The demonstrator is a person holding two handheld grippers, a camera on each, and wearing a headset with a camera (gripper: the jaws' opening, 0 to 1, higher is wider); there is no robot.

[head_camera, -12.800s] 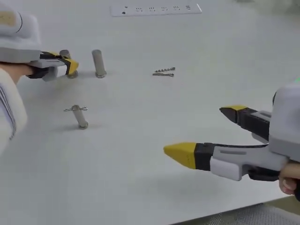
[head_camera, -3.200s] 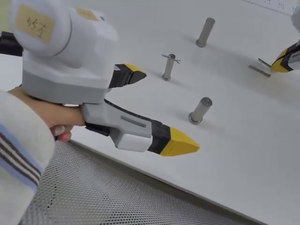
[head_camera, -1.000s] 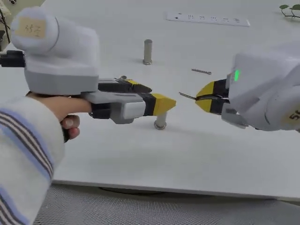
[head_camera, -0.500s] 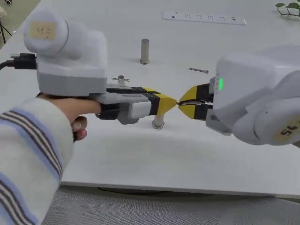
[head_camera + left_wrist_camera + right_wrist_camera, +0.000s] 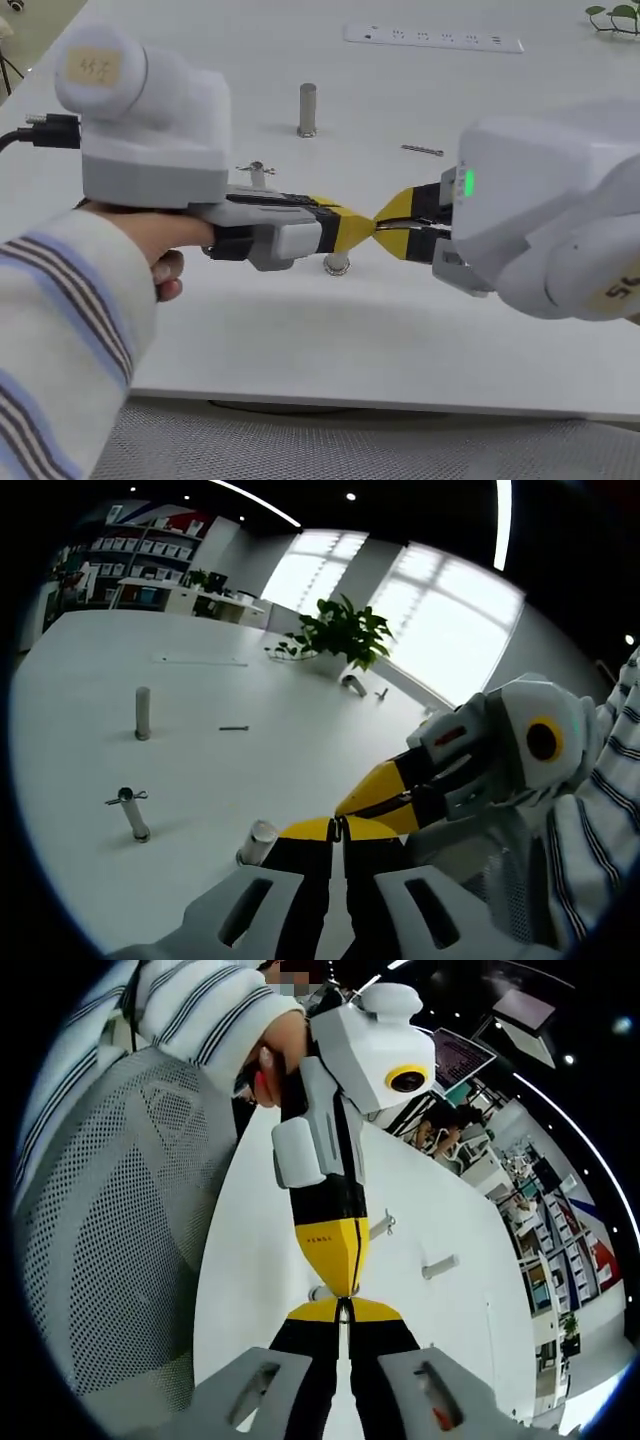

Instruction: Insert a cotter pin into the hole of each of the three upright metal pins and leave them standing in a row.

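Tabletop [image 5: 300,330] lies open behind closed left tool [image 5: 363,226] and closed right tool [image 5: 382,222], tips touching.

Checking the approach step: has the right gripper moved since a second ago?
Yes. The right gripper has closed in leftward toward the near pin, and its tips now meet the left gripper by that pin.

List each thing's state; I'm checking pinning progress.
Yellow-tipped left gripper: shut.
Yellow-tipped right gripper: shut, tip against the left gripper's.
Near silver metal pin: standing, nothing seen through it.
Middle silver metal pin: standing, cotter pin through it.
Far silver metal pin: standing, bare.
Loose thin metal cotter pin: lying flat.
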